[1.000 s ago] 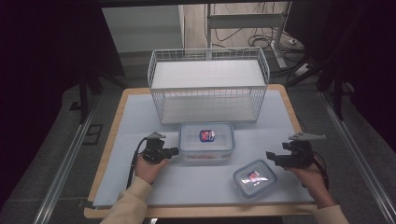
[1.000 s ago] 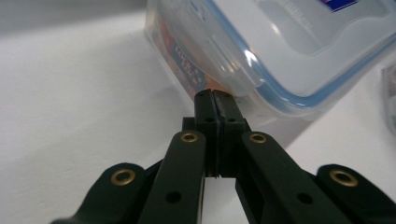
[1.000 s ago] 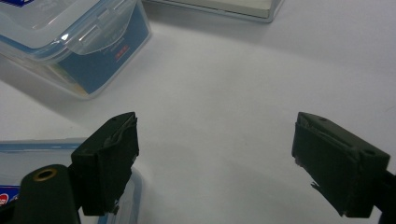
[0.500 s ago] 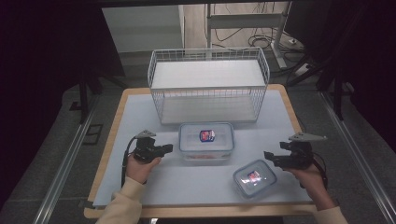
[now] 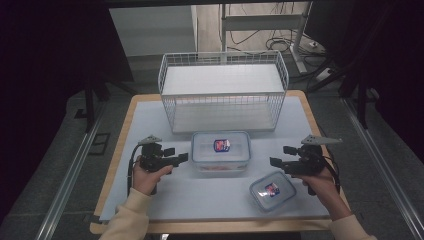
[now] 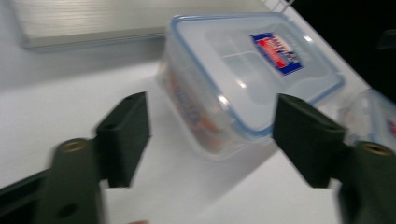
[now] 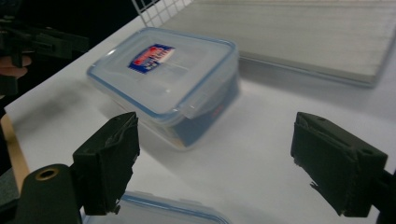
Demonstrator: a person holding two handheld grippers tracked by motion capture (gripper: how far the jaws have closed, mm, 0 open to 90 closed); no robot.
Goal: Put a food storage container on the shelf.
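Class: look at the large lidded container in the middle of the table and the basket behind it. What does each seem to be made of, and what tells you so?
Large container: probably clear plastic, glossy; orange contents show through its wall, and the lid has a blue rim and a printed sticker. Basket: apparently white-coated metal wire, a thin open grid you can see through.

Bare white table mat (image 5: pixel 150 125) lies open at nine o'clock of the large clear lidded plastic container (image 5: pixel 220 151). The white wire basket (image 5: pixel 223 92) blocks passage at its twelve o'clock, standing just beside it. A small clear lidded plastic container (image 5: pixel 272 190) obstructs at four o'clock. An open lane runs between the two containers.
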